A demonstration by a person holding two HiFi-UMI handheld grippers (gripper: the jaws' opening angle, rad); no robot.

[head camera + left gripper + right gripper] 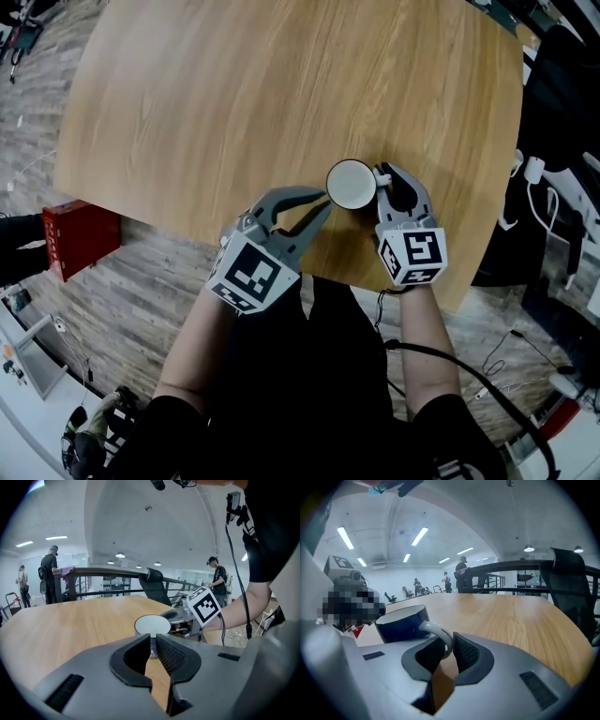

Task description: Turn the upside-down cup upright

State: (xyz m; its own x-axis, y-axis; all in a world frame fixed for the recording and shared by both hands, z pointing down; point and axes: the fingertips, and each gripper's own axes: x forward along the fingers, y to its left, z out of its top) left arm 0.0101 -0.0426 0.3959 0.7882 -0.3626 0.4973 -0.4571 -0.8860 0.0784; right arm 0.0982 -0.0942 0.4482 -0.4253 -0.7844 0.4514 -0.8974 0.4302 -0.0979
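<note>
The cup (pixel 352 183) stands mouth-up on the wooden table (pixel 234 103), near its front edge. It is dark blue outside and white inside, with a white handle (pixel 439 633). My right gripper (pixel 382 176) is shut on that handle, which sits between its pads in the right gripper view. The cup's body (pixel 400 620) lies just beyond the right gripper's (pixel 447 645) tips, to their left. My left gripper (pixel 325 200) is at the cup's left side with its jaws almost together and nothing between them. In the left gripper view the cup (pixel 152 624) stands right past the left gripper's (pixel 153 642) tips.
A red box (pixel 80 239) sits on the floor left of the table. Cables and a white plug (pixel 534 173) lie at the right. A black chair (pixel 569 588) stands at the table's far side. People stand far off behind a railing (pixel 108 573).
</note>
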